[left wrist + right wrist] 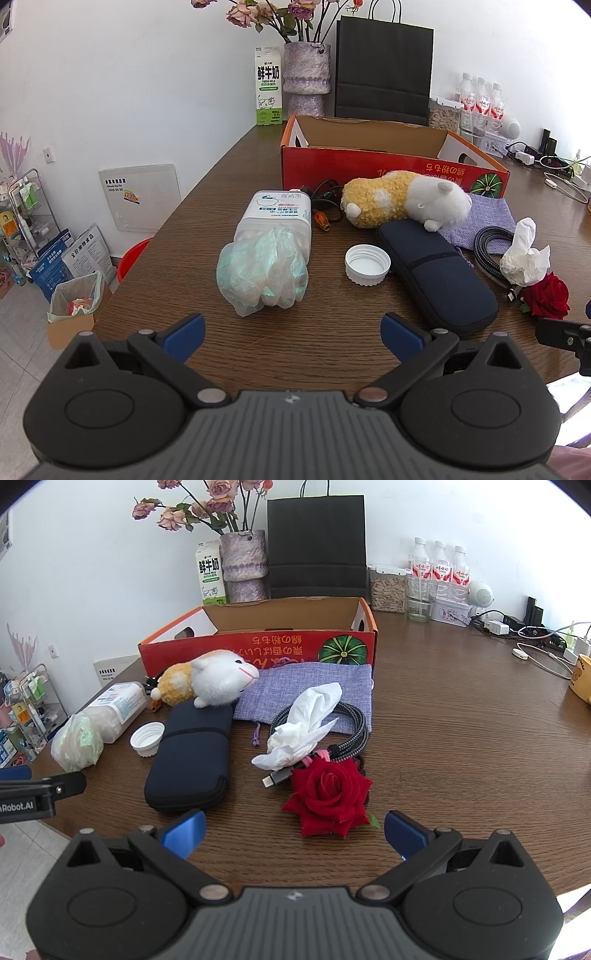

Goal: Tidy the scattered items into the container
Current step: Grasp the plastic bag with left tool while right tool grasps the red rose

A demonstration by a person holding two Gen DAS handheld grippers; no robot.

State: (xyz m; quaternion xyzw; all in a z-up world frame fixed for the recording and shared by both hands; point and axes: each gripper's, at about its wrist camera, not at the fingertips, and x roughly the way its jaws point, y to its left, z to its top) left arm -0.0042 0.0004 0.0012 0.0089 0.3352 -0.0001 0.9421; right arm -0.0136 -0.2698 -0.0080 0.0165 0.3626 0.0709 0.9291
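In front of the box [258, 648] the clutter lies unpacked; the left claw [291, 334] gapes before the bottle [275, 221], the right [293, 832] gapes at the rose [330, 794], ready to grab.

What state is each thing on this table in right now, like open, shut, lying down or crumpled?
Box: open, looks empty.
Jar: on its side, uncapped, bag stuffed in its mouth.
Cap: off, lying inside up.
Case: zipped shut, flat.
Plush: lying partly on the case.
Tissue: crumpled, on the cable.
Cable: coiled.
Left gripper: open, empty.
Right gripper: open, empty.
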